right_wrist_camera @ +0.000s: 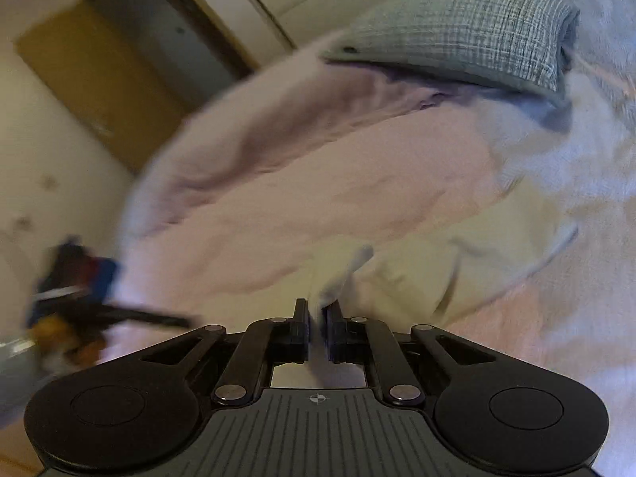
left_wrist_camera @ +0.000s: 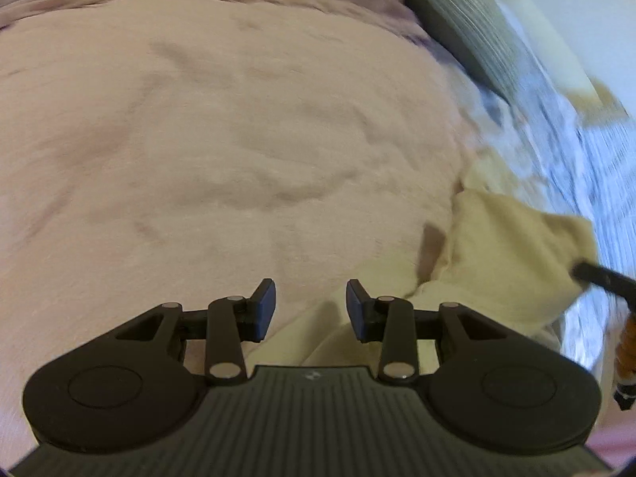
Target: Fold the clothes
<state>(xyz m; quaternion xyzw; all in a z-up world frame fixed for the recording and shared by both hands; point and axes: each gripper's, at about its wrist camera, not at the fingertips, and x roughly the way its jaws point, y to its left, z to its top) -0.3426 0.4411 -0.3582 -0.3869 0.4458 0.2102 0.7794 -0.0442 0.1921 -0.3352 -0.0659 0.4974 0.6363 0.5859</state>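
Jaws pinching cream garment [right_wrist_camera: 417, 270] — right gripper [right_wrist_camera: 317, 318]

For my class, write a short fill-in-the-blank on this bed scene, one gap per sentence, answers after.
1. The left tool is ____.
2. The right tool is shut on the ____ garment.
3. The garment lies on a ____ blanket.
4. The pillow has a ____ pattern.

Answers: open; cream; pink; checked

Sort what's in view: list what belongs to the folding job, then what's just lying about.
Job:
- pale yellow garment
- right gripper, shut on an edge of the garment
- left gripper, open above the garment's near edge

Lying about:
- pink blanket
- checked pillow
- wooden door
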